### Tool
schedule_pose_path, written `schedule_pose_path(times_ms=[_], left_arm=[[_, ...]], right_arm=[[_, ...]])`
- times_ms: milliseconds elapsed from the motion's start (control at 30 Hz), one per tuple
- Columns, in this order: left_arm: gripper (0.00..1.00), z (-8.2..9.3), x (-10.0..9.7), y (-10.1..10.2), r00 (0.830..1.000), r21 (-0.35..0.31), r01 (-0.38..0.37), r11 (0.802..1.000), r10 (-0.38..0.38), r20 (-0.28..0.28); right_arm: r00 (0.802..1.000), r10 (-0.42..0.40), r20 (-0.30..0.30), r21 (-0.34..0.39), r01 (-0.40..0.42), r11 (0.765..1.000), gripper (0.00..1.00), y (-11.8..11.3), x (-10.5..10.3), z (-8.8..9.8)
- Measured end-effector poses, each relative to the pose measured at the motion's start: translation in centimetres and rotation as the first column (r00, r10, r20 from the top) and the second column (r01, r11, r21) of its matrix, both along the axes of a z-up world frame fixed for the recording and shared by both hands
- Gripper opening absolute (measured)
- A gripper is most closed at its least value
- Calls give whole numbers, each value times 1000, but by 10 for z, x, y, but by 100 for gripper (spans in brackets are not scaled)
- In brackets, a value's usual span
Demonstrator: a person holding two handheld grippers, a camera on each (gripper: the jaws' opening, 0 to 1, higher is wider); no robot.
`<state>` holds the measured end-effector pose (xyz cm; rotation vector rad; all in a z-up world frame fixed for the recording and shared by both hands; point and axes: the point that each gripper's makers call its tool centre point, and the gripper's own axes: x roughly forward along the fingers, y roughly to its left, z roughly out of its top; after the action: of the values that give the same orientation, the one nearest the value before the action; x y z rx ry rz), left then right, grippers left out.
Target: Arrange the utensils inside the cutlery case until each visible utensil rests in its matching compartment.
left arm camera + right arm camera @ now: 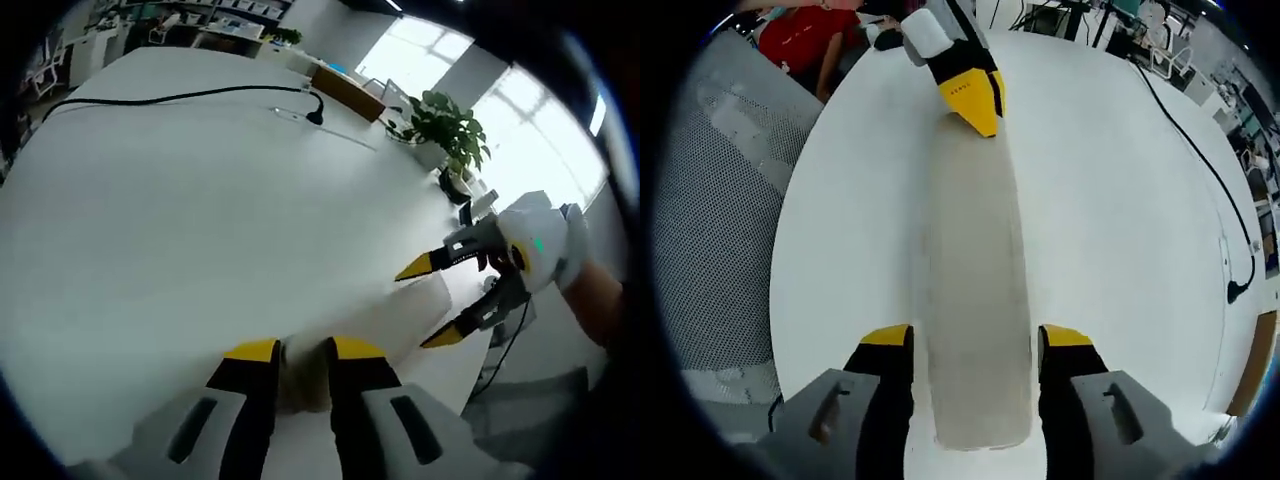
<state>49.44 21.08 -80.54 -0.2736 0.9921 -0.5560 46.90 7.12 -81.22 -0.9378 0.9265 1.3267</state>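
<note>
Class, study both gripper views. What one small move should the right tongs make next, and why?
Probably close the right tongs on the near end of the cutlery case. Their jaws stand open on either side of it, while the left tongs seem to grip its far end on the white table. No utensils are in sight, so the case likely needs steadying and opening first.

white table (180,220), bright windows (520,110), potted plant (450,130), black cable (180,97)

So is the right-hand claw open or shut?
Open: the right claw has jaws wide apart, one either side of the pale case on the table.
</note>
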Motion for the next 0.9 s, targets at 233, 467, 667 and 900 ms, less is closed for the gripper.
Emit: schedule_pose_path(times_ms=[233, 467, 667, 900], left_arm=[[20, 14, 6, 7, 998, 0, 16, 1000, -16, 61], [7, 41, 7, -1, 980, 109, 133, 985, -147, 133], [0, 32, -10, -16, 951, 252, 255, 933, -290, 108], [0, 15, -22, -11, 932, 348, 325, 879, -361, 41]], right_arm=[[986, -165, 14, 136, 162, 977, 43, -37, -4, 36], [927, -375, -3, 191, 368, 910, 0, -71, 14, 42], [913, -402, -62, 110, 407, 907, 0, -68, 4, 24], [914, -399, -71, 50, 403, 914, 0, -67, 0, 17]])
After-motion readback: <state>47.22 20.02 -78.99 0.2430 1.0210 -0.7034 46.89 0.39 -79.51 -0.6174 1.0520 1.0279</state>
